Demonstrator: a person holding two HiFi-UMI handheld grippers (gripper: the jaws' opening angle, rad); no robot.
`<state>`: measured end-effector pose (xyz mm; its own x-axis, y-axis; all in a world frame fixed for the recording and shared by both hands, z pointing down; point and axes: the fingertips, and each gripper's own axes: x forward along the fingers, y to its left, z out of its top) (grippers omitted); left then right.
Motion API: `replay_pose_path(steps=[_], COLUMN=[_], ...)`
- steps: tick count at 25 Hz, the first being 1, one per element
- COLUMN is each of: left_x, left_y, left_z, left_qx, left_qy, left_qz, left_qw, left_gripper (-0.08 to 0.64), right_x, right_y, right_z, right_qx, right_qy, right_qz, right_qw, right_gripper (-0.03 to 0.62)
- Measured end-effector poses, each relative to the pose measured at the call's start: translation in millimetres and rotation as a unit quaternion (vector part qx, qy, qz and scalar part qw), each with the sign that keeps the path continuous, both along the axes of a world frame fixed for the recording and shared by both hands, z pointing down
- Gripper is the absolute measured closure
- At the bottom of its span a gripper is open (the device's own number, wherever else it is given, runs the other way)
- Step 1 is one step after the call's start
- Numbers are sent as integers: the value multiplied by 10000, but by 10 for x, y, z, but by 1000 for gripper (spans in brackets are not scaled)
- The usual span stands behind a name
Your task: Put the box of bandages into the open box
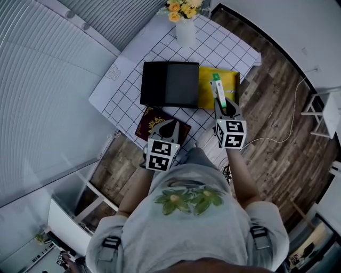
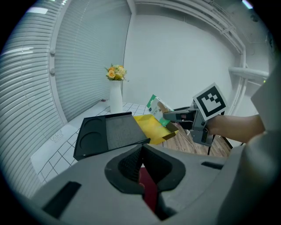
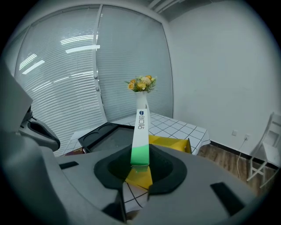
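Slatted blinds [image 1: 48,80] cover the wall beside a surface [image 1: 126,80] with a white grid-pattern cloth, which stands on a wood-plank floor [image 1: 277,138]. A white vase [image 1: 185,32] of yellow flowers [image 1: 181,8] stands at the far edge of the surface. The open box [image 1: 169,84] lies flat at mid-surface, with a black half carrying two round recesses and a yellow half [image 1: 230,88] to its right. The box of bandages [image 3: 141,132], long, narrow, white and green, is clamped at its near green end in the jaws of the right tool [image 3: 139,165]. Its long axis runs in line with the jaws, away from the person and toward the vase. In the left gripper view its far end tilts upward, and it hangs over the yellow half; contact cannot be told. The right forearm reaches forward, the hand [image 2: 232,127] wrapped round the tool body. The left tool [image 1: 166,128] is held lower, near the close edge of the surface, above a maroon booklet [image 1: 152,118]. Its jaws are drawn together at the tips and grip nothing.
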<state>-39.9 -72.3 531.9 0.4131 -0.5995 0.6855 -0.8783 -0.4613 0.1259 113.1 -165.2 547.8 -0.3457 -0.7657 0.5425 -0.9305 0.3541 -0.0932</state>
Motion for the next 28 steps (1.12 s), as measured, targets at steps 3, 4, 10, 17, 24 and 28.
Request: replay_pose_path(steps=[3,4,10,17,24,28], left_x=[1,-2,-30,-40,-8,-1], left_y=[-15,-19,-18,-23,-39,-47], left_z=[5,6,18,20,29,28], left_qx=[-5,-6,-35,-39,-34,-23], left_qy=[-8,-14,-42,-73,-75,-117], left_qz=[-7,-11,-57,-93,-86,-70], left_qw=[10000,10000,10000,9999,9999,9999], left_gripper=[552,552,552,552,552,552], right_x=[-2,-3,-15,-38,-21,-8], right_y=[-18,-24,-46,-81,-110,-124], right_z=[52,66,143,210,316,369], right_qx=[-44,-57,-135,-199,-290,-346], right_qy=[30,39,54,56,118,153], right_qz=[-22,-28,-69,-109,-118,-110], right_qw=[10000,10000,9999,9997,9994,9992], right_gripper=[506,506,506,506,506,506])
